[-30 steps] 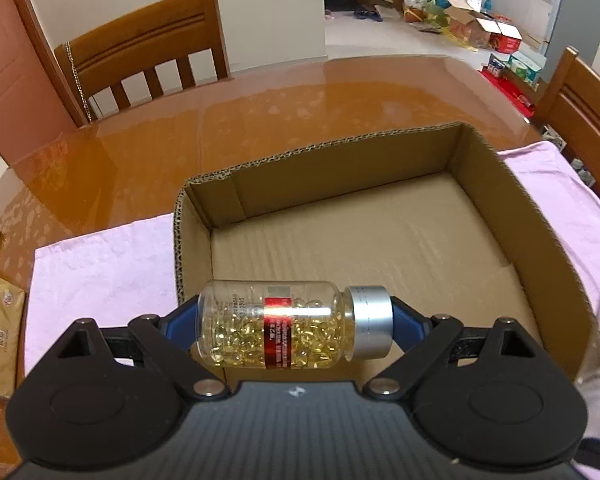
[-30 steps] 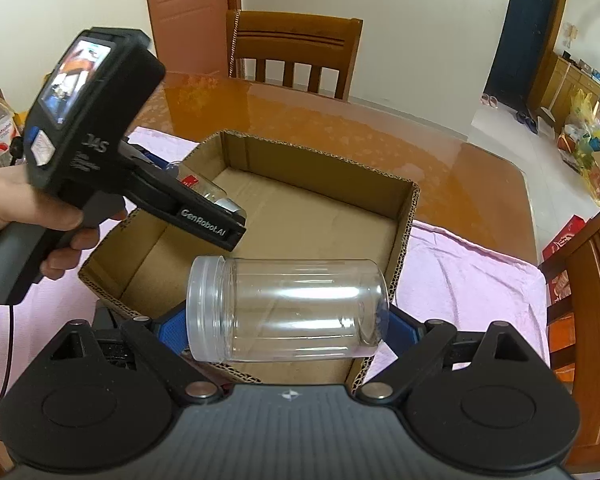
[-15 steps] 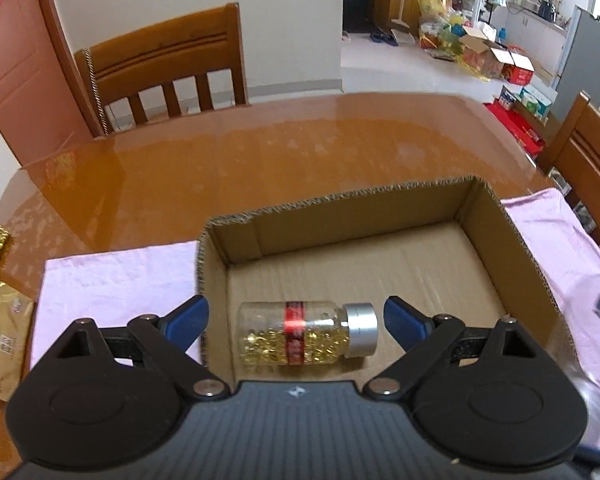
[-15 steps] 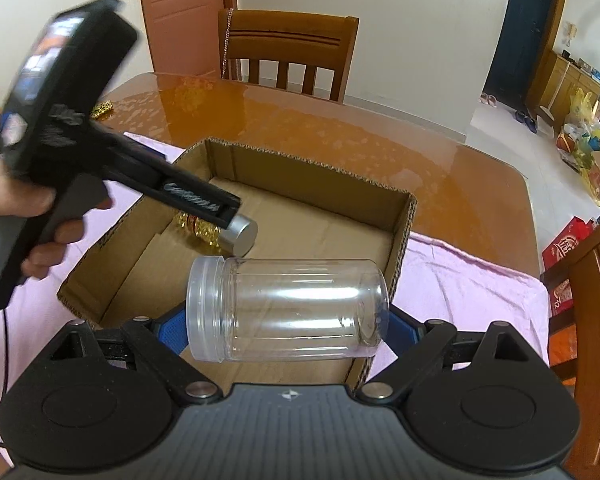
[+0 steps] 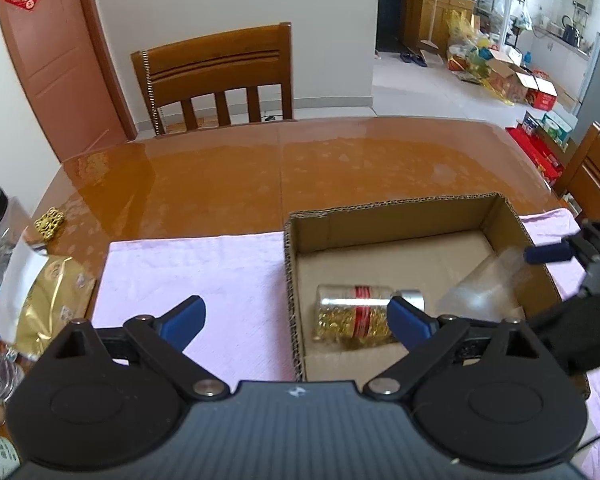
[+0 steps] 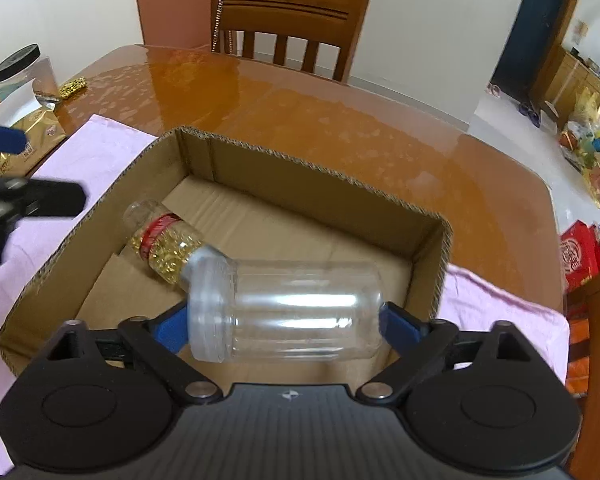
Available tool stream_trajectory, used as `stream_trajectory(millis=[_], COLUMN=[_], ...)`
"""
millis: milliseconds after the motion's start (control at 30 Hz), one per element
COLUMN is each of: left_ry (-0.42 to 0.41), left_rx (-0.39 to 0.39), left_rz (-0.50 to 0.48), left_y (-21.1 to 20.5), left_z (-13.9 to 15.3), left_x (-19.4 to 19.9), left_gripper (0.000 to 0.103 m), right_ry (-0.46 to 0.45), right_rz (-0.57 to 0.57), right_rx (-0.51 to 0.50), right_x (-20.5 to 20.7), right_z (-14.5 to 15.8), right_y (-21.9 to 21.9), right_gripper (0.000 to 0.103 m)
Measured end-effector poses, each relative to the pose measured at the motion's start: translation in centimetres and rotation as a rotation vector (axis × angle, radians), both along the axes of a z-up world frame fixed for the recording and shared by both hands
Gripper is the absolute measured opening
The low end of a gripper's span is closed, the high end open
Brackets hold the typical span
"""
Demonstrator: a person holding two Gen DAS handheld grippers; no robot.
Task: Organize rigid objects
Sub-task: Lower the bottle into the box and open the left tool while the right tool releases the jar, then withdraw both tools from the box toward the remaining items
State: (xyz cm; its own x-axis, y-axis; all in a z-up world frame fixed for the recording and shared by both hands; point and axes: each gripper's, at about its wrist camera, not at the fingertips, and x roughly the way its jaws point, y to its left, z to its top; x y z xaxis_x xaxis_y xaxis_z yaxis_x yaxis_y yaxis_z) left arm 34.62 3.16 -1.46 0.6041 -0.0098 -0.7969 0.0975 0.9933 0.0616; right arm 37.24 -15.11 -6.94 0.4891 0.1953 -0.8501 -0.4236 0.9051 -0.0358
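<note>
A cardboard box [image 5: 400, 204] [image 6: 320, 168] stands on a pink cloth. Inside it lies a pill bottle [image 5: 356, 316] [image 6: 164, 240] of gold capsules with a red band and a silver cap, on its side. My left gripper [image 5: 296, 308] hangs open and empty above the box's left wall, its jaws still opening. My right gripper [image 6: 283, 314] hovers over the box's near corner with its jaws opening. A clear empty plastic jar [image 6: 288, 312] [image 5: 480, 288] lies sideways between the pads, blurred and tilting, slipping loose.
The pink cloth [image 5: 196, 272] covers the near part of a glossy brown table [image 5: 260, 176]. At the left edge lie a gold packet [image 5: 48, 304], a gold ornament [image 5: 50, 222] and a black-lidded jar [image 6: 24, 68]. Wooden chairs [image 5: 216, 76] stand at the far side and the right.
My left gripper let go of the pill bottle, which now lies in the box, then rose and drew back to the left. My right gripper moved over the box and its jaws widened around the jar.
</note>
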Motion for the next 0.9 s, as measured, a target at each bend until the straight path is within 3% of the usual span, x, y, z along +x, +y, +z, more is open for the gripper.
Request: stream_trajectory(millis=[400, 667, 900], left_ry=[-0.043, -0.123, -0.123], left_rx=[0.009, 0.026, 0.033], left_rz=[-0.013, -0.04, -0.056], left_y=[0.7, 1.1, 2.0], left_z=[1.5, 2.1, 1.6], left_x=[-2.6, -6.0, -9.1], left_gripper=[0.099, 0.099, 0.1], right_ry=[-0.034, -0.089, -0.136], right_rz=[0.009, -0.007, -0.012], right_rx=[0.017, 0.053, 0.058], right_x=[-1.0, -4.3, -8.5], right_z=[2.1, 4.4, 5.8], right_y=[0.8, 0.2, 0.5], right_gripper=[0.103, 0.103, 0.103])
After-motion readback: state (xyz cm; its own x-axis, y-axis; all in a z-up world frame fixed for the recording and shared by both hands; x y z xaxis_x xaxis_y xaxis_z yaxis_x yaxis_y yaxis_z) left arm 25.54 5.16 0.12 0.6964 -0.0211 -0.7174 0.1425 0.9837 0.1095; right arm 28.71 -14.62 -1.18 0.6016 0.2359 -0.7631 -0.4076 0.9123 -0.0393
